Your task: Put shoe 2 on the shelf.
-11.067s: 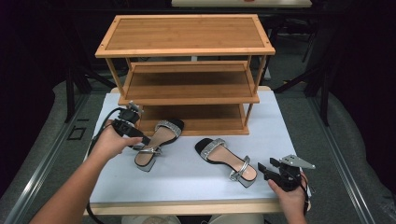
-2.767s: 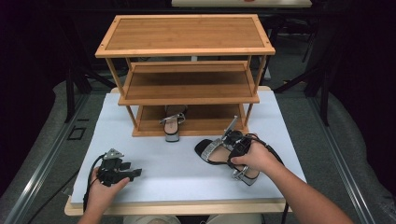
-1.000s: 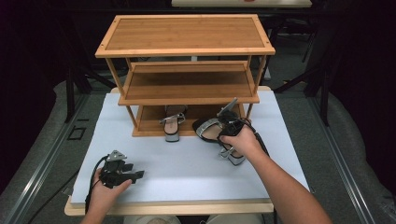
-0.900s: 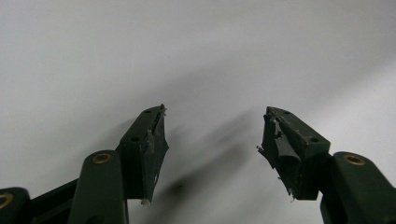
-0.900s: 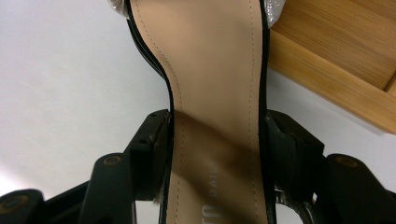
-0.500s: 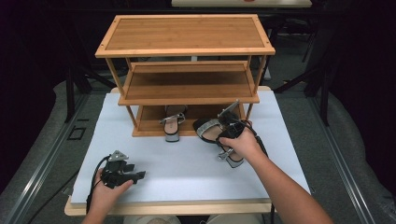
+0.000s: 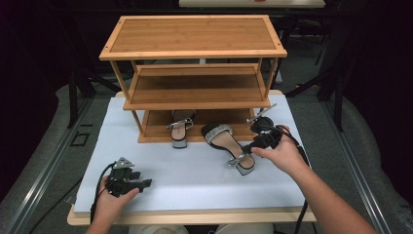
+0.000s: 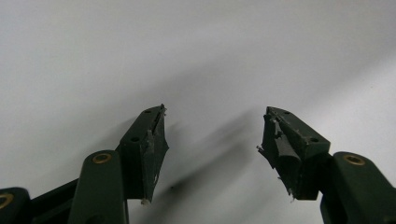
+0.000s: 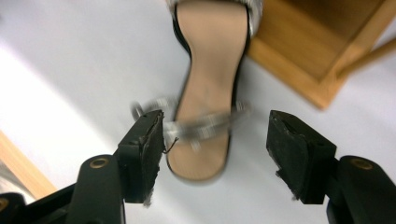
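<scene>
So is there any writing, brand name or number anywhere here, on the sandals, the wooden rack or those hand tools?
None that can be read.
Sandal by the right tongs: tan insole, silver straps, no print visible.
Sandal on the bottom shelf: too small to tell.
Wooden rack: plain wood, no label.
Left tongs and right tongs: black, no marks legible.
White table top: blank.

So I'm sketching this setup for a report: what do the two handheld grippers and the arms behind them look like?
Both are black, blocky tools. The left gripper carries a grey three-cornered plate on top, and a black cable loops back from it beside the hand. The right gripper trails a black cable along the forearm. Up close, the fingers are dark wedge-shaped bars with worn pads and brass-coloured pivot rivets. Both forearms are bare, with no sleeves in sight.
</scene>
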Demonstrator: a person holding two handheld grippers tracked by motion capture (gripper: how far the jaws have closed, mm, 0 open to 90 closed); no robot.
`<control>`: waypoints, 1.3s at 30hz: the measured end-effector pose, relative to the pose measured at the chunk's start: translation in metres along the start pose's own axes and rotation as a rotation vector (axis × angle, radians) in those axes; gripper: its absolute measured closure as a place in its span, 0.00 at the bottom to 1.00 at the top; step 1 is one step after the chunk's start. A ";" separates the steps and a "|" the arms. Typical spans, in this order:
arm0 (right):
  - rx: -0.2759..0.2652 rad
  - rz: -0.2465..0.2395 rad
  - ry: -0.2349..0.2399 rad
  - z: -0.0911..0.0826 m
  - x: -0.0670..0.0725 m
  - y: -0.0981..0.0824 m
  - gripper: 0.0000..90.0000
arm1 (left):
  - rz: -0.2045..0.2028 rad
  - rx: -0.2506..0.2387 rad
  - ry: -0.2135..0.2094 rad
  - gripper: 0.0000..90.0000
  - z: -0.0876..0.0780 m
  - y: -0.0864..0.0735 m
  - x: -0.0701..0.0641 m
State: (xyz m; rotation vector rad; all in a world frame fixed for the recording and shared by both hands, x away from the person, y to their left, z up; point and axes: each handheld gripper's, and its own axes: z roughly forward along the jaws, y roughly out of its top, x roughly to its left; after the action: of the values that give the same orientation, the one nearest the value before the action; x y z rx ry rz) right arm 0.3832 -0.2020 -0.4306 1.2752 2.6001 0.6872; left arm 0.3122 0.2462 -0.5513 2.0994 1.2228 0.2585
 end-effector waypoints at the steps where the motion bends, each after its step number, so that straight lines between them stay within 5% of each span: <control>1: 0.013 0.003 0.001 0.001 -0.004 -0.008 0.40 | 0.000 0.001 0.001 0.44 0.000 0.000 0.000; 4: 0.031 0.005 0.030 0.008 -0.009 -0.024 0.42 | -0.010 -0.005 0.004 0.44 0.000 0.000 0.002; 12: 0.125 -0.105 0.021 0.051 0.002 -0.052 0.42 | -0.015 -0.006 0.005 0.44 0.001 0.000 0.003; 15: 0.118 -0.126 0.025 0.062 0.007 -0.056 0.49 | -0.018 -0.009 0.004 0.44 0.001 0.000 0.003; 17: 0.104 -0.154 -0.045 0.064 0.013 -0.057 0.53 | -0.019 -0.010 0.003 0.44 0.001 0.000 0.003; 20: 0.051 -0.122 0.050 0.065 0.019 -0.057 0.54 | -0.015 -0.012 -0.003 0.44 0.001 0.000 0.002; 22: 0.022 -0.116 0.070 0.067 0.025 -0.058 0.51 | -0.002 -0.011 -0.008 0.44 0.001 0.000 0.002; 26: -0.020 -0.117 0.058 0.077 0.032 -0.056 0.41 | 0.012 -0.027 -0.014 0.44 0.000 0.001 -0.002; 31: -0.065 -0.091 0.107 0.089 0.030 -0.057 0.35 | 0.022 -0.021 -0.018 0.44 0.001 0.001 -0.002; 39: -0.100 -0.153 0.113 0.095 0.031 -0.052 0.29 | 0.027 -0.015 -0.015 0.44 0.002 0.002 -0.003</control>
State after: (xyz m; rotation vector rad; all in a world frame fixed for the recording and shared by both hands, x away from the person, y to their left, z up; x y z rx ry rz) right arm 0.3593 -0.1737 -0.5375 1.0243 2.6792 0.8722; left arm 0.3130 0.2426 -0.5508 2.1027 1.1804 0.2629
